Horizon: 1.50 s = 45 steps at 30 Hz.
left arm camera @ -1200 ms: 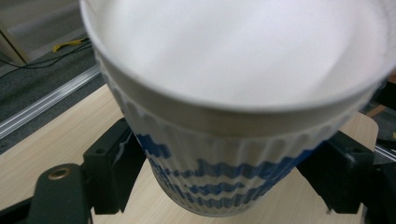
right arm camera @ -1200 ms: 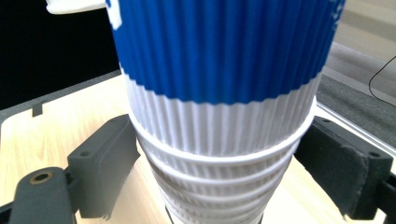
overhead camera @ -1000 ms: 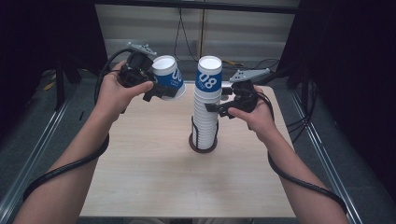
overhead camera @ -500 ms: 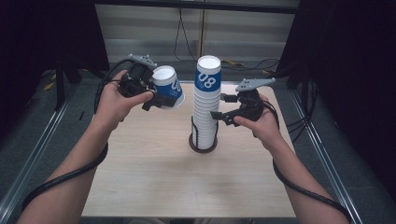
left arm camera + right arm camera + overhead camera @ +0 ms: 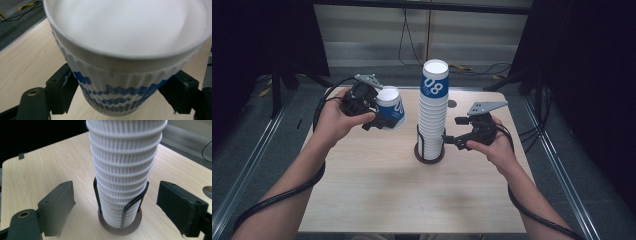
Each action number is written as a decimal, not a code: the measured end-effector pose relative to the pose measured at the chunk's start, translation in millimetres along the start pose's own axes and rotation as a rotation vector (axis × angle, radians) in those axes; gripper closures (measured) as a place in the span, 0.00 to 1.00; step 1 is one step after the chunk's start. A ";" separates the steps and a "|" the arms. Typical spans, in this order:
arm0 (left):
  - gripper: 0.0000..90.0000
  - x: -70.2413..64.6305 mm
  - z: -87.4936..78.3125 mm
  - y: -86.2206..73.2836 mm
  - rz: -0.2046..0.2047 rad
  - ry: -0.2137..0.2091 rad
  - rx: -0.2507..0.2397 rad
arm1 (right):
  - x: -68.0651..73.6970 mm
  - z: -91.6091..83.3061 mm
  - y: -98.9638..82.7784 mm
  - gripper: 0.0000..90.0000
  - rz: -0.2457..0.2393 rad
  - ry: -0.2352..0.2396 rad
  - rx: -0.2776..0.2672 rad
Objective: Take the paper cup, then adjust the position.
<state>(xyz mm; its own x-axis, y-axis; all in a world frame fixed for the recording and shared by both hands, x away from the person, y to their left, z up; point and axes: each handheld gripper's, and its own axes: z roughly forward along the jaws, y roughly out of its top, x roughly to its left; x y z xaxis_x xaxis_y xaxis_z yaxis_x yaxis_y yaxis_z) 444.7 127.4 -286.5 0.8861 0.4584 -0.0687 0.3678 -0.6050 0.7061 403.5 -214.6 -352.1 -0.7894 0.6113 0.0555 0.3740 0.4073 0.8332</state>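
Black jaws of left gripper (image 5: 373, 116) clamped on ribbed sides of blue-and-white paper cup (image 5: 391, 112), held tilted above table (image 5: 362, 200) left of cup stack (image 5: 432, 112) | right gripper (image 5: 451, 140) jaws just closing, wide apart, nothing pressed, low beside stack in wire holder (image 5: 429, 150)

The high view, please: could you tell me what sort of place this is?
Probably a recording rig in a lab: a bare light wooden table ringed by black curtains, loose cables on the grey floor, and a handheld black two-jaw gripper with a trailing cable.
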 end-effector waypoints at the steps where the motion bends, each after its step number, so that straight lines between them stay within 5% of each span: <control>1: 0.24 -0.3 1.1 -0.4 0.007 0.000 0.010 | 0.0 0.0 0.0 0.16 0.000 0.000 0.000; 20: 0.24 -16.3 31.5 -17.3 0.089 0.000 0.165 | 6.0 0.6 -30.0 0.17 -0.008 0.015 0.052; 45: 0.24 -45.2 72.9 -41.2 0.160 -0.041 0.319 | 15.9 15.2 -44.0 0.17 -0.056 0.060 0.119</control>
<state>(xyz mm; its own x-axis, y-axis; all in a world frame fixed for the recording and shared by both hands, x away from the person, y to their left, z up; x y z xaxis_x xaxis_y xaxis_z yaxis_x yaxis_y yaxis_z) 410.0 84.1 -363.8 0.9478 0.3187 -0.0077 0.2871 -0.8428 0.4553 381.9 -212.5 -396.3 -0.8370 0.5453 0.0462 0.3805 0.5192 0.7653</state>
